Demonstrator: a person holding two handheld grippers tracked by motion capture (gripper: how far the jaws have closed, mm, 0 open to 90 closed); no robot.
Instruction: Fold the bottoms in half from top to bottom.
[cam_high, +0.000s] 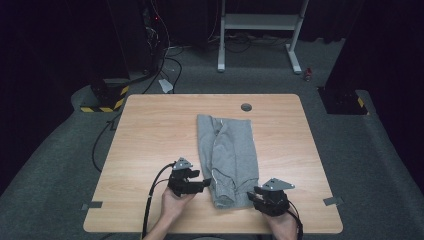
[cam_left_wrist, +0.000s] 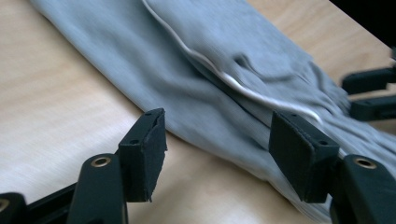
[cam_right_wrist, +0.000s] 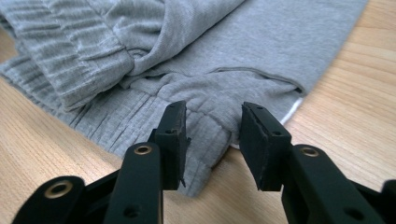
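The right hand-held gripper (cam_right_wrist: 210, 140) stood part open at the near ribbed corner of the folded grey knit garment (cam_high: 227, 160), cloth between its jaws, unpinched. The left hand-held gripper (cam_left_wrist: 217, 149) gaped wide beside the garment's left edge, empty. The garment lay mid-way along the light wooden desk (cam_high: 150, 130).

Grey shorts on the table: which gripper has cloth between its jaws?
The right gripper: the ribbed waistband corner of the grey cotton shorts lies between its open jaws. The left gripper stands open at the shorts' side edge, above bare wood.
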